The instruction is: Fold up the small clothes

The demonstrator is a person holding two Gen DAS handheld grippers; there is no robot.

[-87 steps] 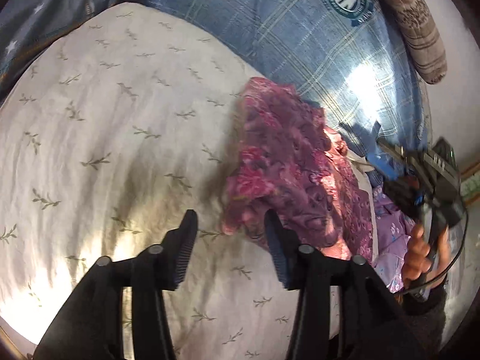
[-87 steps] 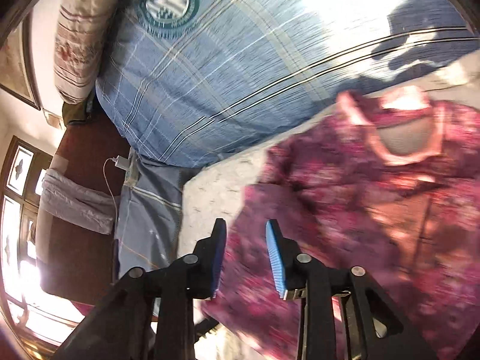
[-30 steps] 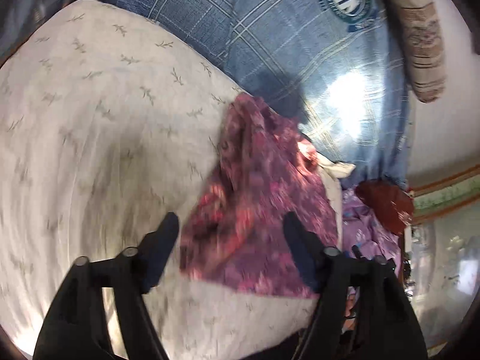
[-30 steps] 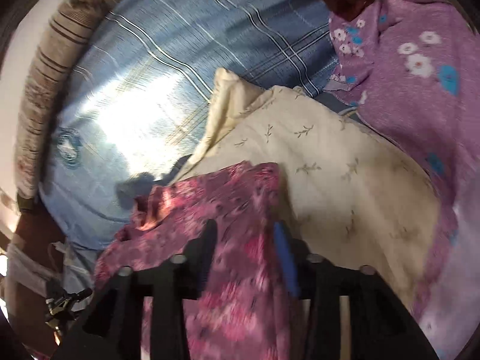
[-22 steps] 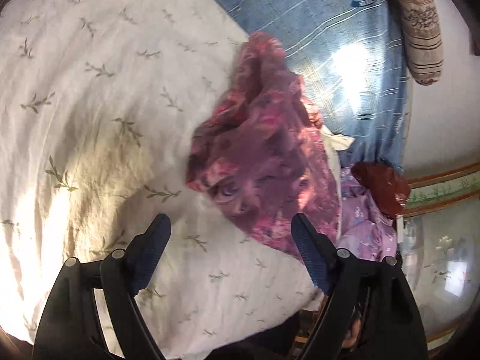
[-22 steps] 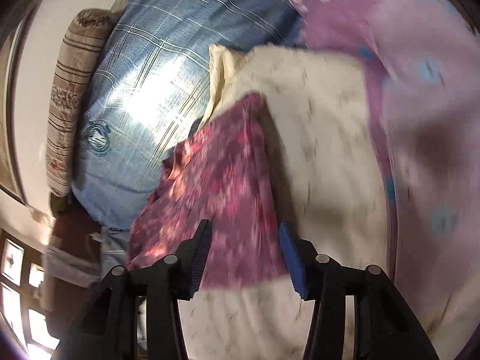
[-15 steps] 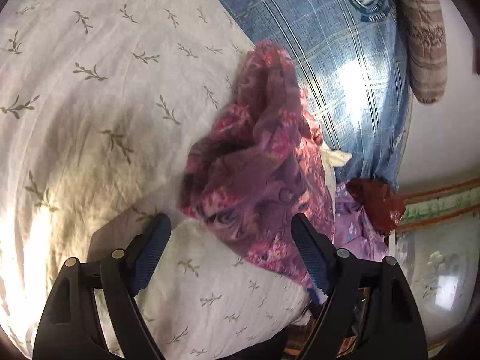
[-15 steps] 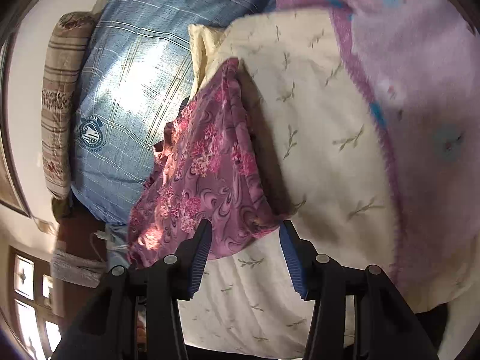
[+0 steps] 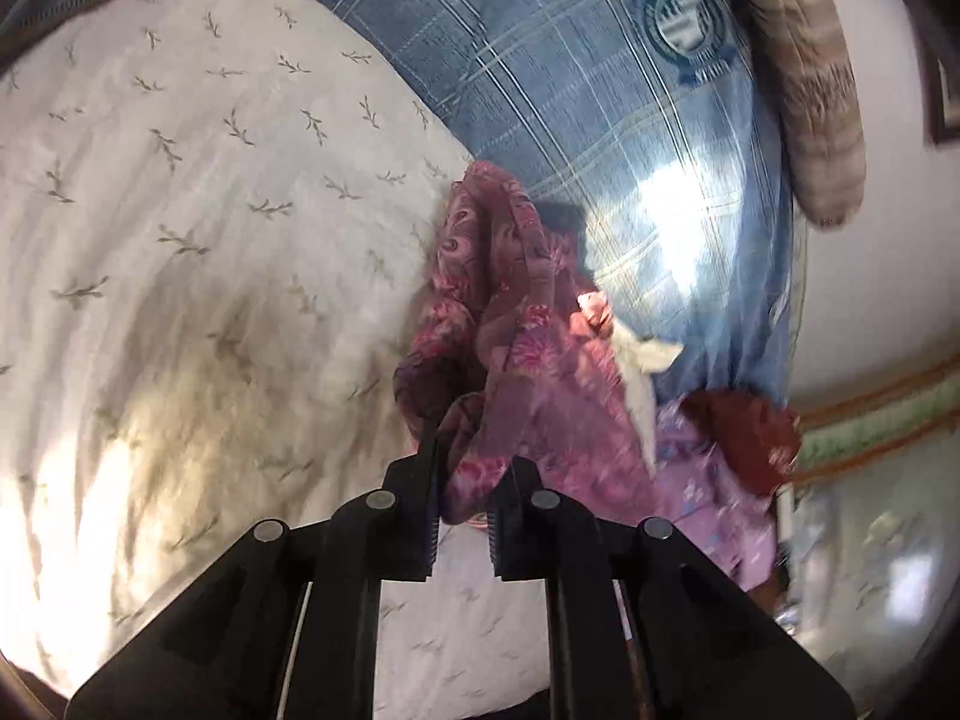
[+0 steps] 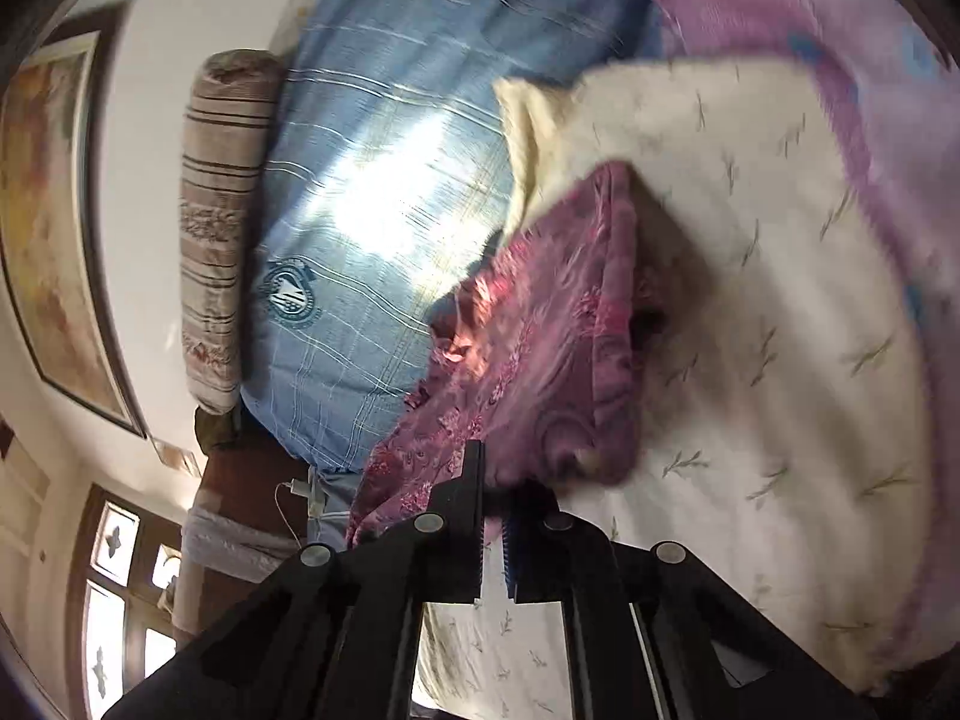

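A small magenta floral garment [image 9: 528, 354] lies bunched on a cream leaf-print cloth [image 9: 198, 228]. My left gripper [image 9: 465, 480] is shut on its near hem, with fabric pinched between the black fingers. In the right wrist view the same garment [image 10: 540, 348] stretches across the cream cloth [image 10: 780, 300]. My right gripper [image 10: 495, 504] is shut on its near edge, the jaws almost touching with fabric between them.
A blue plaid bedcover [image 9: 600, 90] with a round emblem lies behind the cream cloth. A striped bolster [image 9: 804, 84] lies along the wall. A lilac floral cloth [image 10: 870, 60] and a dark red cloth [image 9: 744, 438] lie beside the cream cloth. A charger cable [image 10: 294, 492] hangs by the bed.
Both grippers were open just short of the garment half a second ago. Both have now closed on its near edge, and the fabric has bunched up toward them.
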